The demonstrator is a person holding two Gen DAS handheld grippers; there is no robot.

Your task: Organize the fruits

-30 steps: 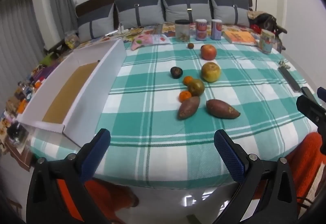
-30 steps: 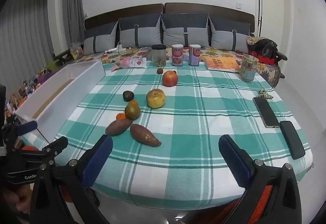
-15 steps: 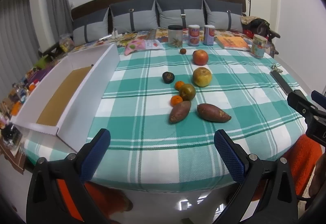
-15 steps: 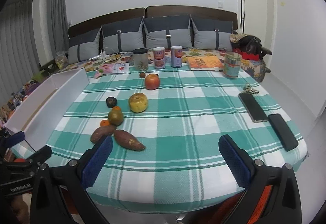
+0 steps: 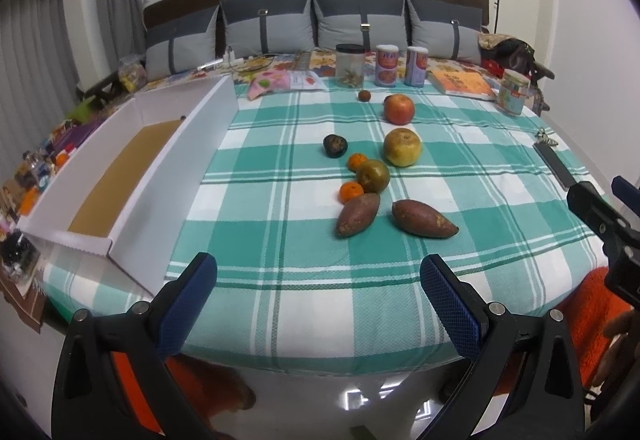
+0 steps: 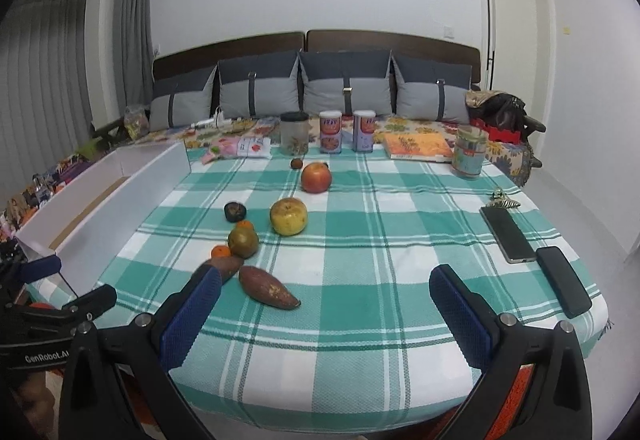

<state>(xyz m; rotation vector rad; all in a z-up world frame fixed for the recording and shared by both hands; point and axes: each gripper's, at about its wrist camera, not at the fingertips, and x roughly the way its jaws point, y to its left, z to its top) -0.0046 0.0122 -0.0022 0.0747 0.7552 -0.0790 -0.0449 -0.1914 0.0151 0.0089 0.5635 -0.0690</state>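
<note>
Bench (image 5: 280, 312), covered with a green-and-white plaid cloth, fills the centre of both views. White box (image 5: 160, 176) with a brown floor lies along the left of the left wrist frame, on the cloth's left edge, nothing visible inside.

Left gripper (image 5: 318, 286) at bottom of its frame: jaws spread wide, nothing between them, over the near cloth edge. Right gripper (image 6: 324, 292) at bottom of its frame: jaws likewise wide apart and holding nothing.

Fruits sit loose on the cloth, centre of frame, well apart from the box. Two sweet potatoes (image 5: 423, 218) lie nearest the grippers, just beside each other. Behind them: yellow apple (image 5: 402, 147), red apple (image 5: 399, 109) further back, green-brown fruit (image 5: 373, 176) with two small oranges (image 5: 351, 191) touching or just beside it, a dark fruit (image 5: 334, 145) to the left, and a small dark round fruit (image 5: 364, 95) at the far edge.

Two phones (image 6: 507, 234) lie at the right of the right wrist frame.
</note>
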